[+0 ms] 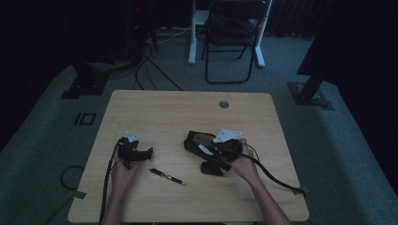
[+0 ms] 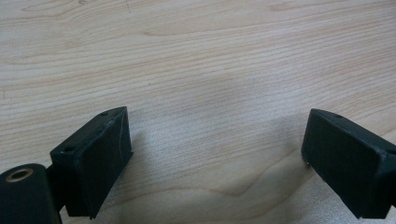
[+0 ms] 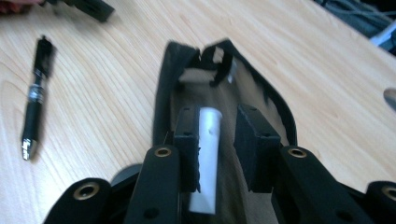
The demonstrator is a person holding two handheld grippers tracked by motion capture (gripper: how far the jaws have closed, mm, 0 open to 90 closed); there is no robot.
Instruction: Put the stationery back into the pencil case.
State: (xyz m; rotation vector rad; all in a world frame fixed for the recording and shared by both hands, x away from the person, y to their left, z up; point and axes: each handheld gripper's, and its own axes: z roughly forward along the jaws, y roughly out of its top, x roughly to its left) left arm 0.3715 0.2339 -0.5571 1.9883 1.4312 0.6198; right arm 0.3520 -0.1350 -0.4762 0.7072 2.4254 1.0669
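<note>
Right gripper (image 3: 215, 151): jaws narrowed inside the open black pouch (image 3: 275, 100); a white cylinder (image 3: 207, 154) lies against the left pad, with a gap to the right pad, so a firm hold cannot be confirmed.
Pouch: directly ahead of and around the jaws, mouth gaping.
Pen (image 3: 35, 109): on the table (image 3: 107, 121) off to that gripper's left, well apart.
Left gripper (image 2: 215, 163): jaws wide apart, empty, over bare wood.
Risk: the cylinder may slip or tilt back into the pouch, since only one pad seems to bear on it; the lining may snag, dragging the unrestrained pouch along.
</note>
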